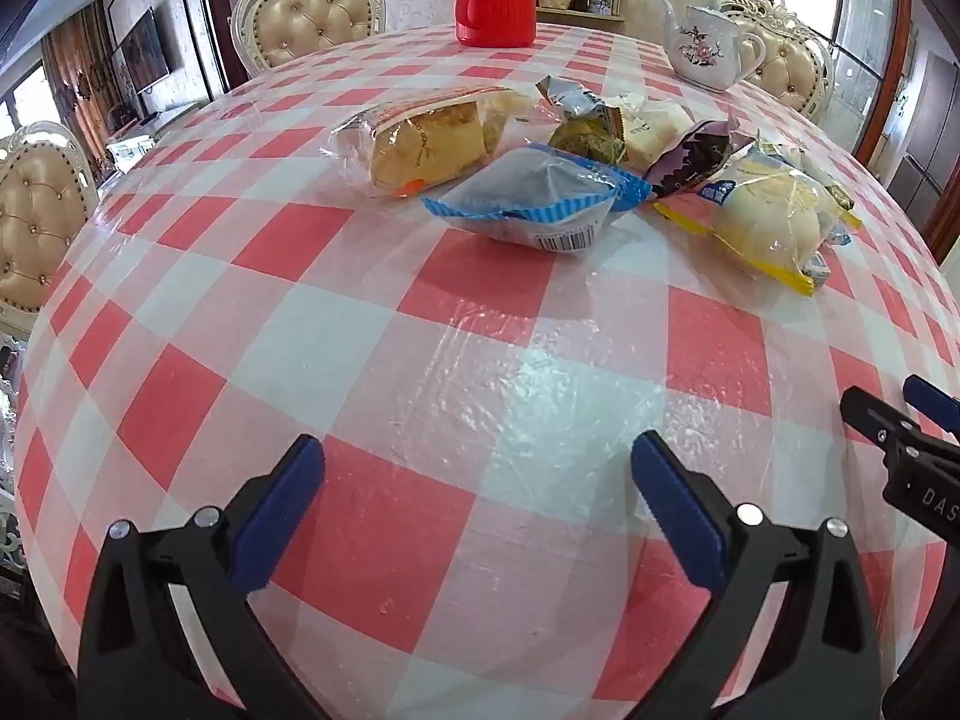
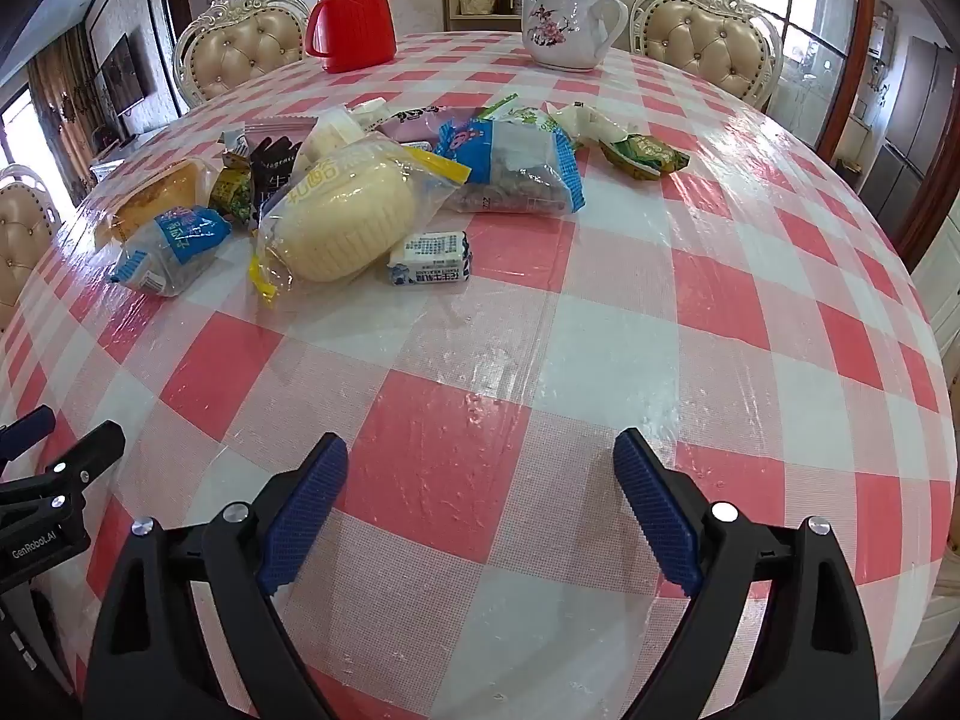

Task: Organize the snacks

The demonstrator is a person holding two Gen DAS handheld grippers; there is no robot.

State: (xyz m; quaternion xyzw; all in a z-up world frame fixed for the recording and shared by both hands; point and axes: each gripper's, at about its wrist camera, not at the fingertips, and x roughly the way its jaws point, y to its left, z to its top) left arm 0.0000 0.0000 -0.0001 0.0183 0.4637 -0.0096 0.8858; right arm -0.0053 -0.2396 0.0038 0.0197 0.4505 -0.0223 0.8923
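nothing sorted yet, by the look of it: snacks sit in one loose heap mid tabletop, no container or cleared spot in view to say where they go. so whole job is left.

left gripper jaws wide open, empty, over bare checked cloth. right gripper same: wide open, nothing btwn the pads, tilted down at the cloth.

heap lies well ahead of both. from left wrist view, nearest is the blue-edged packet, w/ a clear-wrapped cake behind-left and yellow-trim bun bag to its right. from right wrist view the bun bag and small blue-white packet are closest, ahead-left; green wrapper lies a bit apart on the right. red flask & teapot at far edge.
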